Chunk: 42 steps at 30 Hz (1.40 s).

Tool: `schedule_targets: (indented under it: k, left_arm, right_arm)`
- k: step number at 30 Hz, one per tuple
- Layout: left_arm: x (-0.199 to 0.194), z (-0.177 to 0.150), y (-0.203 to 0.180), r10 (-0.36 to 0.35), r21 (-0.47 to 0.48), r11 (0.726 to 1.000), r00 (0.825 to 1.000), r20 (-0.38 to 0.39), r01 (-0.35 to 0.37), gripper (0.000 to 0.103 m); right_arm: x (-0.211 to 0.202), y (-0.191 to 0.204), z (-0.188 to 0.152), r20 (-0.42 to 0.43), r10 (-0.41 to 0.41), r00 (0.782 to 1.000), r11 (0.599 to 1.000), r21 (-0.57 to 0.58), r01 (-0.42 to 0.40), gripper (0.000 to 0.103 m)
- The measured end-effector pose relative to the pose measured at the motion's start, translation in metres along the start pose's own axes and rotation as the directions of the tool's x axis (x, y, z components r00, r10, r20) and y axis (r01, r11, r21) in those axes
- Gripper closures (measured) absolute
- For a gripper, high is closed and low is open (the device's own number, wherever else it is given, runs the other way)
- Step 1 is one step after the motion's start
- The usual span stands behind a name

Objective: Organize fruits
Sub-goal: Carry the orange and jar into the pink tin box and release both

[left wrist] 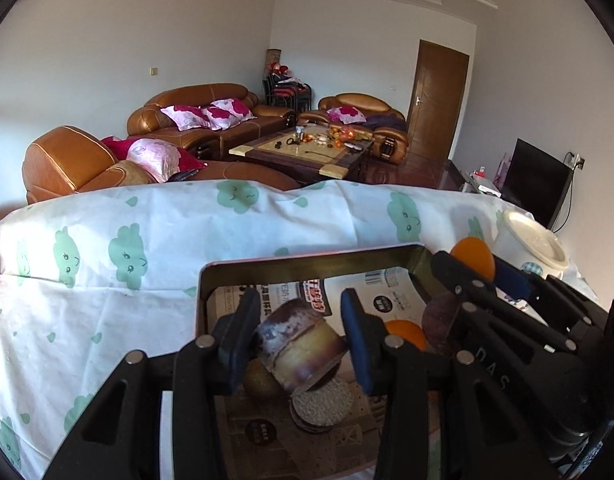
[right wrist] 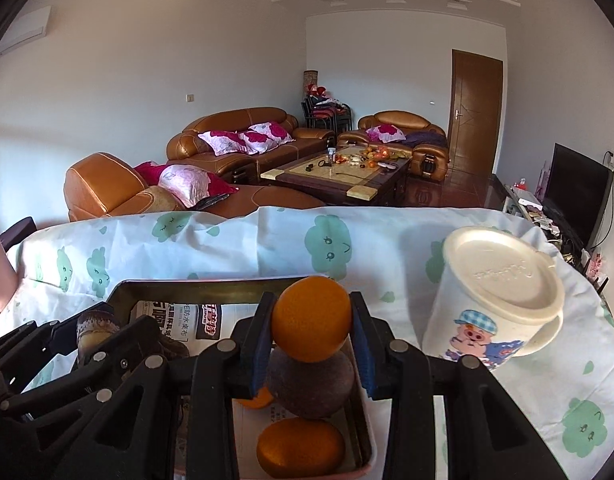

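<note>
A metal tray (left wrist: 307,258) lined with printed paper sits on a table with a white cloth. My left gripper (left wrist: 301,338) is shut on a short brown and yellow chunk of sugar cane (left wrist: 301,340) above the tray. Below it lie a brown kiwi (left wrist: 259,382) and a round sesame cake (left wrist: 323,406). My right gripper (right wrist: 311,338) is shut on an orange (right wrist: 311,318) and holds it over the tray's right end (right wrist: 363,432). Under it lie a dark purple passion fruit (right wrist: 311,386) and two more oranges (right wrist: 301,450).
A white cartoon mug (right wrist: 495,300) with a lid stands on the cloth right of the tray. Behind the table are brown leather sofas (right wrist: 235,136), a coffee table (right wrist: 339,176), a door and a TV (right wrist: 575,192).
</note>
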State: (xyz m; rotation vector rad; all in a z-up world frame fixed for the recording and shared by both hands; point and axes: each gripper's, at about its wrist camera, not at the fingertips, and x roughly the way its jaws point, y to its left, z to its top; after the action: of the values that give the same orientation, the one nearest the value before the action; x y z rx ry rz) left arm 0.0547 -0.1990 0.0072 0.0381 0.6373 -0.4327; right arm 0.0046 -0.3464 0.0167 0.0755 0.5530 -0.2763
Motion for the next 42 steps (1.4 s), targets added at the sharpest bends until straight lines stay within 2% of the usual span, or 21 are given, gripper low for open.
schedule_targets:
  k: [5, 8, 12, 17, 21, 23, 26, 31, 38, 40, 42]
  left_arm:
    - [0.005, 0.005, 0.004, 0.042, 0.022, 0.999, 0.999, 0.019, -0.043, 0.060]
    - [0.014, 0.004, 0.008, 0.077, 0.018, 0.997, 0.997, -0.003, -0.077, 0.060]
    - [0.016, 0.004, 0.006, 0.092, 0.039, 0.995, 0.996, 0.014, -0.093, 0.060]
    - [0.013, 0.002, 0.004, 0.085, 0.047, 0.995, 0.996, 0.014, -0.086, 0.060]
    - [0.012, 0.002, 0.006, 0.079, 0.039, 0.996, 0.997, 0.008, -0.079, 0.060]
    - [0.011, 0.001, 0.005, 0.072, 0.042, 0.996, 0.997, 0.006, -0.072, 0.060]
    - [0.009, 0.000, 0.001, 0.049, 0.046, 0.998, 0.999, -0.007, -0.049, 0.060]
    - [0.008, -0.004, -0.011, 0.020, 0.070, 0.997, 1.000, -0.014, -0.019, 0.060]
    - [0.013, -0.007, -0.018, 0.033, 0.099, 0.995, 0.999, -0.042, -0.028, 0.059]
    - [0.018, -0.009, -0.020, 0.040, 0.103, 0.994, 0.996, -0.084, -0.031, 0.048]
    - [0.022, -0.011, -0.020, 0.041, 0.099, 0.995, 0.993, -0.114, -0.029, 0.016]
  right_arm:
    - [0.021, 0.005, 0.006, -0.043, 0.027, 0.999, 1.000, -0.001, -0.027, 0.065]
    - [0.036, 0.007, 0.005, -0.094, 0.085, 0.992, 0.996, 0.028, -0.083, 0.065]
    - [0.044, 0.006, 0.006, -0.112, 0.116, 0.987, 0.993, 0.048, -0.111, 0.064]
    - [0.040, 0.003, 0.005, -0.095, 0.183, 0.978, 0.982, 0.070, -0.177, 0.063]
    - [0.034, -0.004, 0.005, -0.071, 0.283, 0.956, 0.953, 0.136, -0.272, 0.060]
    - [0.027, -0.004, 0.004, -0.051, 0.303, 0.952, 0.945, 0.144, -0.293, 0.059]
    - [0.009, -0.003, 0.003, -0.003, 0.276, 0.961, 0.953, 0.131, -0.274, 0.059]
    - [-0.025, -0.018, 0.005, 0.106, 0.161, 0.981, 0.968, 0.179, -0.178, 0.058]
    - [-0.045, -0.017, -0.006, 0.139, 0.006, 0.990, 0.984, 0.175, -0.030, 0.052]
    - [-0.045, -0.018, -0.010, 0.131, -0.008, 0.991, 0.986, 0.168, -0.015, 0.052]
    - [-0.044, -0.020, -0.013, 0.116, -0.007, 0.993, 0.984, 0.176, -0.014, 0.050]
